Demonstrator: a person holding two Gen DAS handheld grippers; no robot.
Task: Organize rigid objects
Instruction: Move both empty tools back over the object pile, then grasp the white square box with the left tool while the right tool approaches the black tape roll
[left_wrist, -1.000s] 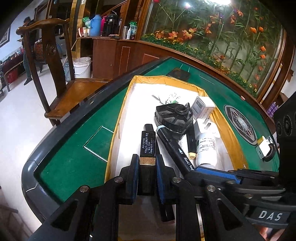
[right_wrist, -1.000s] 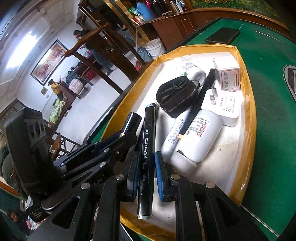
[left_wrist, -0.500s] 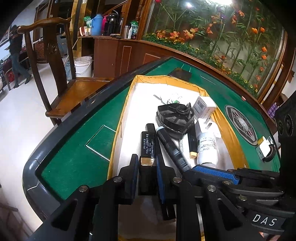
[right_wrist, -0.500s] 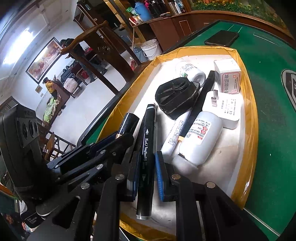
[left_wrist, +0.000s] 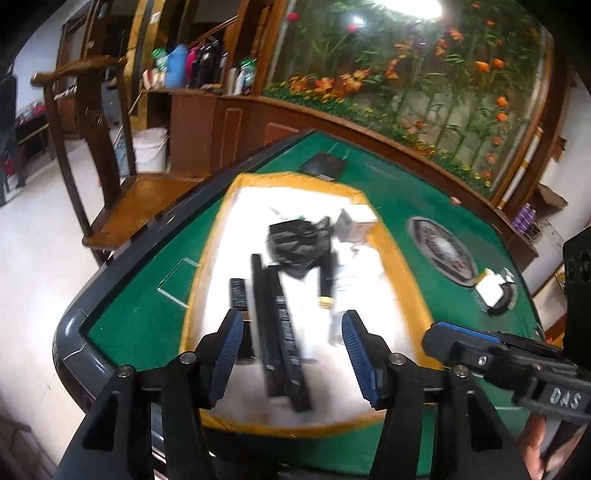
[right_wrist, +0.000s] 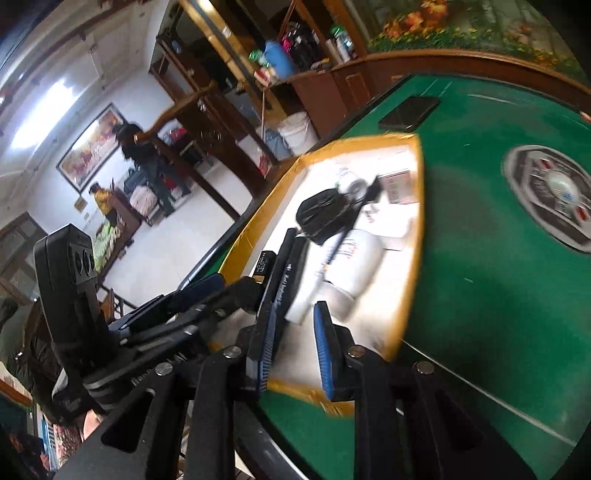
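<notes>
My left gripper (left_wrist: 291, 354): jaws opening, gripping nothing, above tray (left_wrist: 397, 258).
My right gripper (right_wrist: 291, 350): jaws opening, nothing gripped.
Marker (left_wrist: 284, 339): in tray.

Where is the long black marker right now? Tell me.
In the left wrist view the long black marker lies loose in the yellow-rimmed tray, near its front, between the small black tube and the white bottle.

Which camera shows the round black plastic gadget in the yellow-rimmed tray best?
The right wrist view: the round black plastic gadget shows ribs and a fairly crisp outline. In the left wrist view the same gadget is only a motion-smeared dark blob.
</notes>
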